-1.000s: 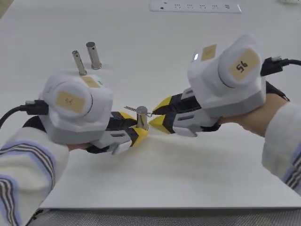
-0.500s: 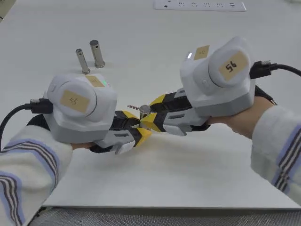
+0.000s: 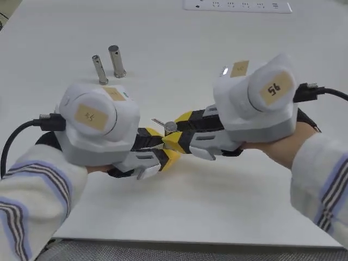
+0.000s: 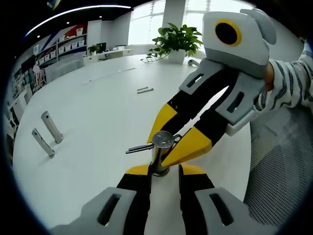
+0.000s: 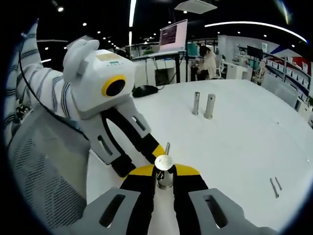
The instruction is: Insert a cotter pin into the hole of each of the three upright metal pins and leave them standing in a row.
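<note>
left gripper [image 4: 159, 170] clamps the metal pin [image 4: 163, 140], right gripper [image 5: 165, 172] pinches the cotter pin [image 4: 139, 148] — a crooked push may bend it.

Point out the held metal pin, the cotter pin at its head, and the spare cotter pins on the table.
metal pin [image 4: 163, 139], left gripper view, on its round head.
cotter pin [image 4: 139, 148], left gripper view, on the straight end left of the head.
spare cotter pins [image 4: 145, 90], left gripper view, middle of the pair.
</note>
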A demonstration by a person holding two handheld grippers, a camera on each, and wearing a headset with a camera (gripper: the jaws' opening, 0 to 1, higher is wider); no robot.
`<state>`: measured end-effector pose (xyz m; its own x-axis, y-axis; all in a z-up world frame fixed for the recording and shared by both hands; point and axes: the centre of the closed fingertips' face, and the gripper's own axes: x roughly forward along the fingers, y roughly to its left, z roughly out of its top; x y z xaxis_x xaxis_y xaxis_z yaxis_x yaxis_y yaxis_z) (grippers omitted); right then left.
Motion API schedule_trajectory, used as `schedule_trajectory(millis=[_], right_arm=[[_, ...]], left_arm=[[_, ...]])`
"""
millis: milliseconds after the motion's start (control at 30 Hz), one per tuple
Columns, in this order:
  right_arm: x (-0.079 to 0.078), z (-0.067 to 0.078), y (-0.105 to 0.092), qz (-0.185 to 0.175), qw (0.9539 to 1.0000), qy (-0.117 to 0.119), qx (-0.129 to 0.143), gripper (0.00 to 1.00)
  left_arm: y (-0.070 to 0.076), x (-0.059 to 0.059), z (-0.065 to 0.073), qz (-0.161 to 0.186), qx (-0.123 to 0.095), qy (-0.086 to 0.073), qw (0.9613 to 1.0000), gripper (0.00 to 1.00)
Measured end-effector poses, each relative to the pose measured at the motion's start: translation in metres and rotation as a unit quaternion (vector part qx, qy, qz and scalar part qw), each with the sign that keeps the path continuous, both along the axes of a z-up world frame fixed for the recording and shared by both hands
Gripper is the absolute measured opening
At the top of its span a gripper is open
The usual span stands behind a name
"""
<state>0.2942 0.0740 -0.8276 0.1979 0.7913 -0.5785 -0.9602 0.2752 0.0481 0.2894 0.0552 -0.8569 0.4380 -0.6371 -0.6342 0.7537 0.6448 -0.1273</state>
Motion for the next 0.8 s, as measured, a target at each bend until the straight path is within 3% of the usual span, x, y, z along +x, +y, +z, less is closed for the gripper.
schedule_trajectory(millis=[300, 567, 800], right_arm=[[0.001, 0.001, 0.002, 0.055, 0.9985, 0.000, 0.002, 0.13], [0.019, 0.000, 0.005, 0.100, 0.9949, -0.009, 0.001, 0.12], [0.045, 0.001, 0.010, 0.165, 0.9860, -0.021, -0.010, 0.12]], left_arm=[[0.011, -0.001, 0.000, 0.004, 0.006, 0.006, 1.0000, 0.24], [0.037, 0.004, 0.005, 0.028, 0.019, 0.000, 0.9994, 0.29], [0.063, 0.009, 0.011, 0.072, 0.023, -0.002, 0.9971, 0.35]])
